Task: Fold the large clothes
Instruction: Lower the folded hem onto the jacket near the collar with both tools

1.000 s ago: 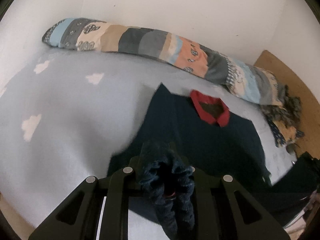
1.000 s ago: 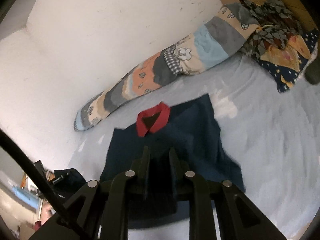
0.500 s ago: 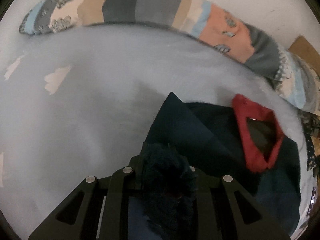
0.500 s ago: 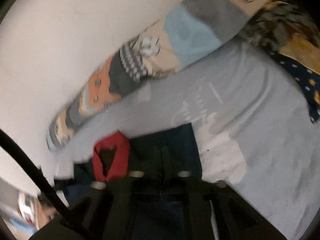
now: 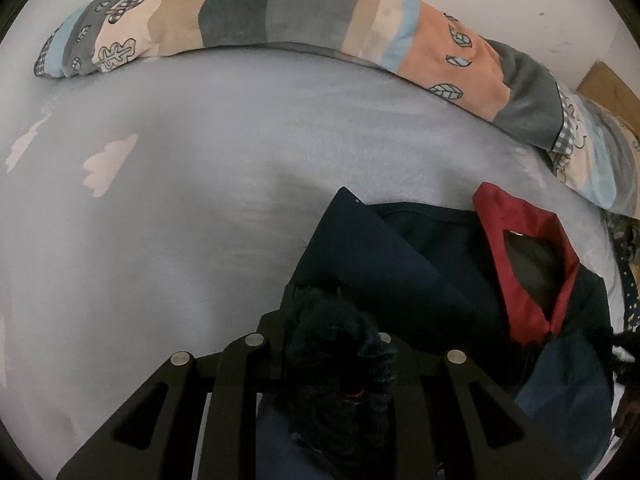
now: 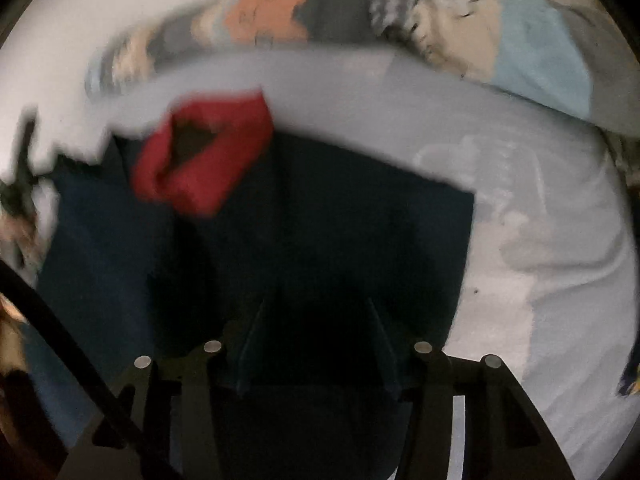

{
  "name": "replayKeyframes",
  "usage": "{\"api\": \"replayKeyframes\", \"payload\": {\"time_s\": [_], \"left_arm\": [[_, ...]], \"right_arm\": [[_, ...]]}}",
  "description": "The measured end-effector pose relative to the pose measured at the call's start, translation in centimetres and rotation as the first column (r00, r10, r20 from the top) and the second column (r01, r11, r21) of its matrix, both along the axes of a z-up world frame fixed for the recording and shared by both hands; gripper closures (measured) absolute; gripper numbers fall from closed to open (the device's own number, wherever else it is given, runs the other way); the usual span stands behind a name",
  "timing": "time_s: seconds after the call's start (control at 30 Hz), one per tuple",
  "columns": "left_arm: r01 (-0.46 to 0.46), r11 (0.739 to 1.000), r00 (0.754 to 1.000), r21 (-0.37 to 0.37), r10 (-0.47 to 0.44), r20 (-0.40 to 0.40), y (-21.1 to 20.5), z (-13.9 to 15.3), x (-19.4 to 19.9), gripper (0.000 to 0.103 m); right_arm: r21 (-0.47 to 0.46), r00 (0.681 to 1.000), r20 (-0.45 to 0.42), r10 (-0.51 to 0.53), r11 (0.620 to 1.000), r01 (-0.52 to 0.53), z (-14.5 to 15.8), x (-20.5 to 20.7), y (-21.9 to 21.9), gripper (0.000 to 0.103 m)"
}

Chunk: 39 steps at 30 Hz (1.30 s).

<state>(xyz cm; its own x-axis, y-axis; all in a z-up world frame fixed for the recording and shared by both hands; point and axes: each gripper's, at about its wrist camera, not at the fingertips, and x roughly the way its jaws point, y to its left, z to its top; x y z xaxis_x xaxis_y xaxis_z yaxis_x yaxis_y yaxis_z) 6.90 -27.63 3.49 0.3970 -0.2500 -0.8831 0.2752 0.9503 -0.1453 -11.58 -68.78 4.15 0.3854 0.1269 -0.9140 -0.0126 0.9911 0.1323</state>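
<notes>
The left tongs [image 5: 336,320] are clamped on a bunched wad of dark knit cloth, the hem of the navy top [image 5: 420,280], held low over the shoulder corner so the lower half lies doubled over the upper half. The right tongs [image 6: 316,320] have just been opening and now stand apart, with dark cloth between the jaws but, as far as the blur allows, no longer pinched; the likely reason is that this side of the fold is already laid down and is being let go. The top lies on the pale blue bedsheet [image 5: 200,200], its red collar [image 5: 520,264] facing up towards the long patchwork pillow [image 5: 280,20] by the wall. The left side probably keeps its grip so the hem does not slide back before it is set square with the shoulder line.
</notes>
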Motion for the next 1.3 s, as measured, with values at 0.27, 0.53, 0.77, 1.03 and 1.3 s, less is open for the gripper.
{"api": "replayKeyframes", "payload": {"time_s": [0.27, 0.53, 0.77, 1.03, 1.3], "left_arm": [[0.007, 1.000, 0.999, -0.013, -0.006, 0.034, 0.1, 1.6, 0.1, 0.085], [-0.024, 0.999, 0.999, 0.034, 0.022, 0.044, -2.4, 1.3, 4.8, 0.065], [-0.039, 0.998, 0.996, -0.046, 0.035, -0.079, 0.1, -1.8, 7.2, 0.023], [0.126, 0.992, 0.991, -0.009, -0.126, 0.050, 2.0, 3.5, 1.4, 0.022], [0.069, 0.997, 0.989, -0.025, -0.065, 0.136, 3.4, 6.9, 1.4, 0.022]], "right_arm": [[-0.250, 0.993, 0.118, 0.021, 0.968, 0.009, 2.6, -1.6, 1.6, 0.089], [-0.234, 0.954, 0.226, -0.198, 0.939, 0.250, 3.8, 1.7, -4.0, 0.088], [-0.204, 0.922, 0.195, -0.336, 0.905, 0.373, 0.5, 2.1, -6.5, 0.033], [-0.115, 0.900, 0.356, -0.252, 0.944, 0.309, 7.5, -5.2, -2.3, 0.032], [-0.095, 0.948, 0.299, -0.111, 0.985, 0.146, 5.7, -7.5, 4.7, 0.031]]}}
